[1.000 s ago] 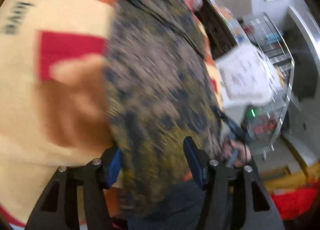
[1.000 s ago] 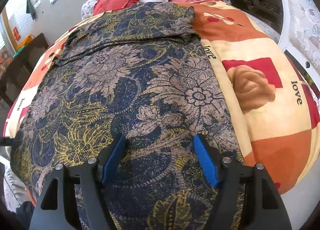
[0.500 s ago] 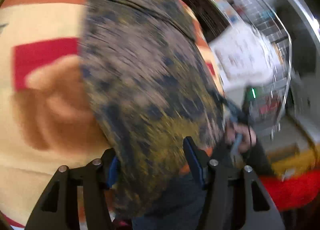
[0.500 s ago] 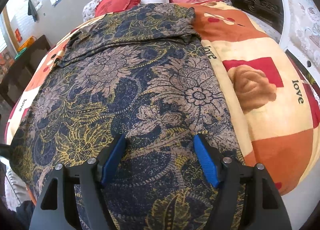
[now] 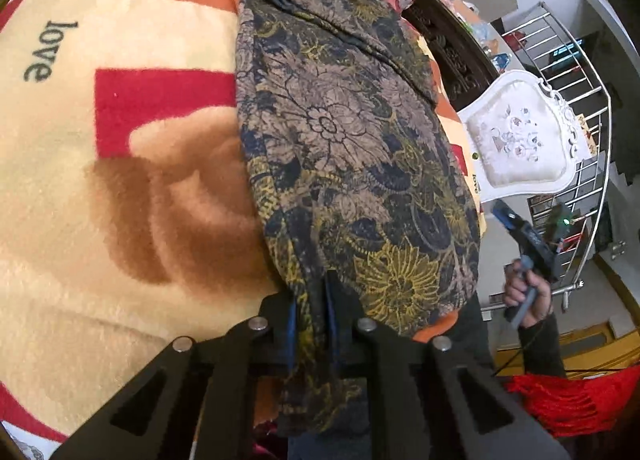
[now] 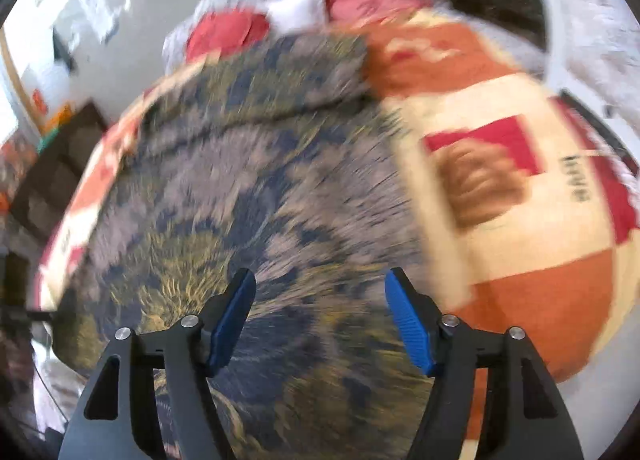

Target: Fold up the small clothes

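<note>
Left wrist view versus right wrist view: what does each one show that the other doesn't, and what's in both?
Only the left wrist view shows the left gripper closing on the floral garment's edge, the white chair and the hand holding the other tool. Only the right wrist view, blurred, shows the right gripper open above the cloth, plus red cushions. Both show the garment on the blanket.

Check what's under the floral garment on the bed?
The floral garment lies on a patterned blanket, which shows along both sides. Whatever sits beneath the cloth's middle is covered. The left claw is closing on its near edge.
</note>
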`<state>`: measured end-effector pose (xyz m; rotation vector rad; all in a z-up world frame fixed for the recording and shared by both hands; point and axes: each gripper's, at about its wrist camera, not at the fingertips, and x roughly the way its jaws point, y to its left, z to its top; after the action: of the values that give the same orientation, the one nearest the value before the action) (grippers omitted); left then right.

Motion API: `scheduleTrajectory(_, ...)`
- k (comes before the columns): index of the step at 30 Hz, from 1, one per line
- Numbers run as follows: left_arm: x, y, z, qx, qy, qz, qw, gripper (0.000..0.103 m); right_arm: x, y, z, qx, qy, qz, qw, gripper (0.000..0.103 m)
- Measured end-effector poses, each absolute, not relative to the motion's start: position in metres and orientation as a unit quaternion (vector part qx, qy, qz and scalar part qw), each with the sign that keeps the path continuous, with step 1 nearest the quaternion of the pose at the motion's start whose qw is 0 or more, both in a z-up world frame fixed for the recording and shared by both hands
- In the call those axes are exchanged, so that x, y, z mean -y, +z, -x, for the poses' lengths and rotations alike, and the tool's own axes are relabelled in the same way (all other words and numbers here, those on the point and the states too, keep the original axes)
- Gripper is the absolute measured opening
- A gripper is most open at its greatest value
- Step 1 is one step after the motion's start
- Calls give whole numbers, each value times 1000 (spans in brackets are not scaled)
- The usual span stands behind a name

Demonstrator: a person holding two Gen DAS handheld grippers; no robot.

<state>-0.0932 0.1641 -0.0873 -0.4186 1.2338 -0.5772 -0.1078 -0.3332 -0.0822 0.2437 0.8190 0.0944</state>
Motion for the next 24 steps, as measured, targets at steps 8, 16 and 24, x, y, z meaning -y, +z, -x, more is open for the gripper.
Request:
scheduleTrajectory(8,-150,-84,98,-559,-260,155,772,17,384,-91,164,-401,45,-146,903,69)
scheduleTrajectory(16,-143,-80,105,-558,-248,129,781,18,367,-135,164,-434,105,-161,880,50)
scheduleTrajectory(24,-145,-69,112,-545,-214,126,801,3,381,-136,170,-428,134,-208,869,9)
